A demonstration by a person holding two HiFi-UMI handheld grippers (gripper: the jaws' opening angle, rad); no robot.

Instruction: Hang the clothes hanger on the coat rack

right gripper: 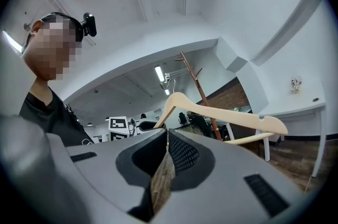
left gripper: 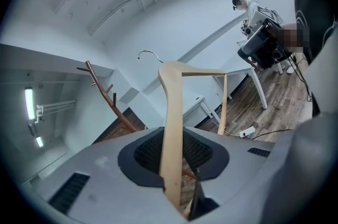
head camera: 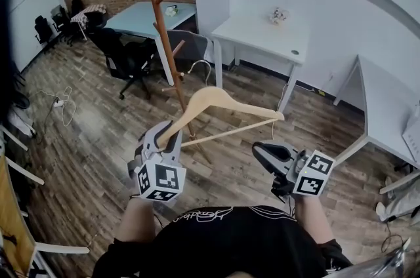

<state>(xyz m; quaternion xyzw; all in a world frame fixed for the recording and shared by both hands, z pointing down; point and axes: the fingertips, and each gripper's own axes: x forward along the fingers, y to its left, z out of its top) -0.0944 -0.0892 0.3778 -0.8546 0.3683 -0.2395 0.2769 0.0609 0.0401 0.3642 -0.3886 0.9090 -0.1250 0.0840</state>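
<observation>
A light wooden clothes hanger with a metal hook is held up in front of me, the hook toward the coat rack. My left gripper is shut on the end of the hanger's left arm. In the left gripper view the hanger runs up from between the pads of the left gripper. The brown wooden coat rack stands just beyond the hanger, its pegs bare. My right gripper hovers below the hanger's right end, shut on nothing. The right gripper view shows the right gripper with the hanger and coat rack ahead of it.
A white desk stands behind the rack, a pale blue desk at back left with black office chairs. Another white desk is at the right. A cable lies on the wooden floor at the left.
</observation>
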